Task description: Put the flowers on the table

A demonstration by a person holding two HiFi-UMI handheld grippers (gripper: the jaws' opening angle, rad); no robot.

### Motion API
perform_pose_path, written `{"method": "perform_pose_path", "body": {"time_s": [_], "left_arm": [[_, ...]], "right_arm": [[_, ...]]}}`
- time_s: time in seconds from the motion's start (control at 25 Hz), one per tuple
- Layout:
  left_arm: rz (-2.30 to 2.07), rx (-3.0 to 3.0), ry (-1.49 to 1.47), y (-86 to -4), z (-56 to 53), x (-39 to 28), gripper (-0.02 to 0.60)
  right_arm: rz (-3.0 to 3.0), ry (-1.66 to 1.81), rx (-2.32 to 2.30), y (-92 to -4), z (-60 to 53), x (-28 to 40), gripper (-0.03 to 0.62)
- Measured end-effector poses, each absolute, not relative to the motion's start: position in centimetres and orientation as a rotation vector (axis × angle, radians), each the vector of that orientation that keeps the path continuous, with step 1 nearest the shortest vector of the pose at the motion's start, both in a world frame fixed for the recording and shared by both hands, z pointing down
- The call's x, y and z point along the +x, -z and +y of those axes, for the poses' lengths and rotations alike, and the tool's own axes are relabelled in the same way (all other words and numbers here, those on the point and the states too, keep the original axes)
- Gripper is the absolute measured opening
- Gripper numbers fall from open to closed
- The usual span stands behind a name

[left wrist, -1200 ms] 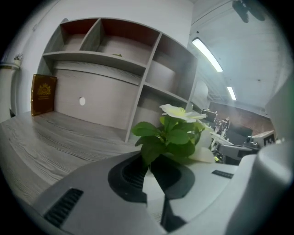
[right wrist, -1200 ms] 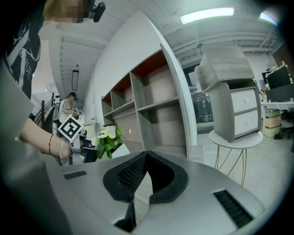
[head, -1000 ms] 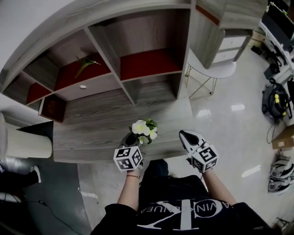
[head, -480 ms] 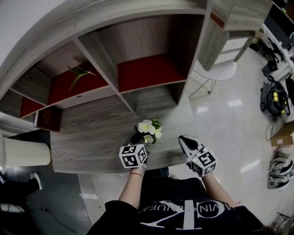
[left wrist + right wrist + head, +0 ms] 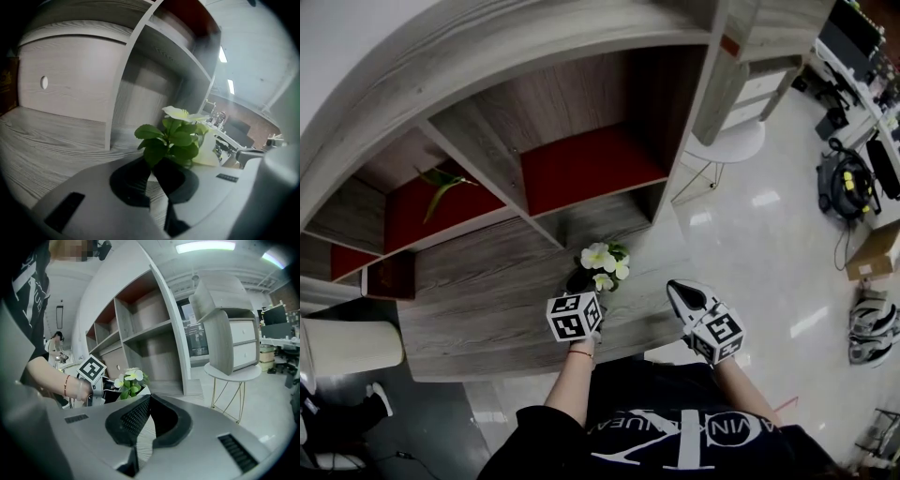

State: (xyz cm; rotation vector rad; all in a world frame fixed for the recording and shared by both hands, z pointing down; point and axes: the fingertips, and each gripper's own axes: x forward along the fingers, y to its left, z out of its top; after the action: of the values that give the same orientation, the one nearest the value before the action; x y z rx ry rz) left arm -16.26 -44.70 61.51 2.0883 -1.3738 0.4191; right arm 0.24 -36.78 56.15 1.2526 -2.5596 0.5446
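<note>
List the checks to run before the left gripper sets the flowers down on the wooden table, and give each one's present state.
1. Left gripper shut on the flowers: ok.
2. Flowers upright: ok.
3. Flowers above the table: ok.
4. Table surface around the flowers bare: ok.
5. Flowers' base touching the table: cannot tell.
6. Right gripper shut, empty and off to the side: ok.

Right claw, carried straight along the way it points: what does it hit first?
Probably the shelf unit, at its bottom open compartment just above the tabletop; depth is unclear.
</note>
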Motion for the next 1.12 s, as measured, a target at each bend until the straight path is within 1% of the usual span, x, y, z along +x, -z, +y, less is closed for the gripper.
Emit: {"method": "perform_pose_path", "body": {"time_s": [0.56, 0.92, 1.12], "left_arm": [[-1.385, 2.087, -0.419, -61.4, -46.9, -17.2, 0.026], [-1.325, 2.127, -0.326, -59.9, -46.5, -16.8, 0.028], [-1.312, 2.137, -0.321, -59.2, -45.6, -17.0, 0.028]], "right_arm": [[-2.54, -0.531, 1.305, -55.8, -38.1, -0.3, 0.009], [-2.573, -0.519, 1.291, -55.5, -37.7, -1.3, 0.009], [-2.595, -0.515, 1.277, -55.2, -37.2, -1.8, 0.009]]}}
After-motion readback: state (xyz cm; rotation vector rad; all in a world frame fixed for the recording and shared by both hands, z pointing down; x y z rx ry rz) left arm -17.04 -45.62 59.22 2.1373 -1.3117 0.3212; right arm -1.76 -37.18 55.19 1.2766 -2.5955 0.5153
